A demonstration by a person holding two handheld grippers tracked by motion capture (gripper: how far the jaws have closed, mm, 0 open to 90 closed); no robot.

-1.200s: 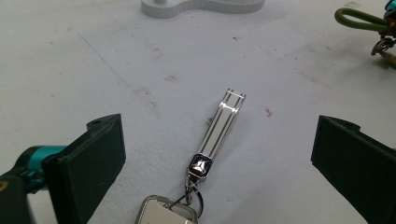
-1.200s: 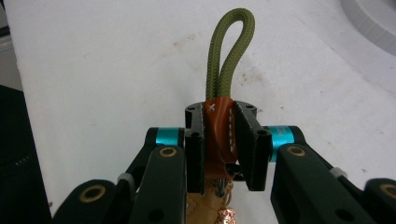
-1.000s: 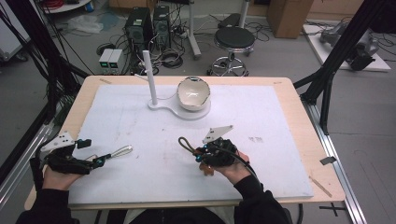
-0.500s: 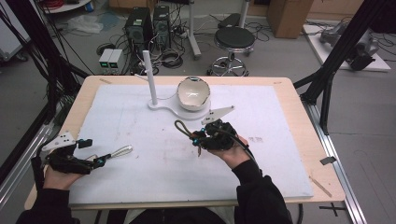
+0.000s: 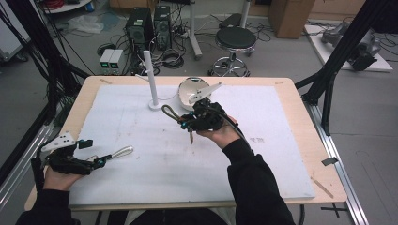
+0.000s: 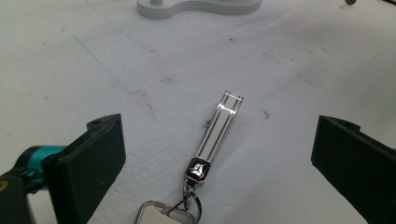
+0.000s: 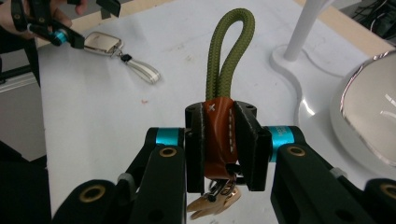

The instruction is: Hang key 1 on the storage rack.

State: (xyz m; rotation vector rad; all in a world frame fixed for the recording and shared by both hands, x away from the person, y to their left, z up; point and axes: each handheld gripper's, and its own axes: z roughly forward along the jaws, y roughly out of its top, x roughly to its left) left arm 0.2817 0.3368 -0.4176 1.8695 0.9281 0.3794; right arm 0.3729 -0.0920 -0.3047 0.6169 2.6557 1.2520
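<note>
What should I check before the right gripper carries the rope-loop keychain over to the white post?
1. Right gripper shut on the rope-loop keychain, pads on its orange wrap: ok.
2. Green loop standing open above the jaws: ok.
3. White post upright on its base: ok.
4. Keys dangling free under the jaws: ok.
5. Left gripper open, the silver key fob lying between its jaws, away from the post: ok.
6. Loop wide enough to slip over the post: cannot tell.
</note>
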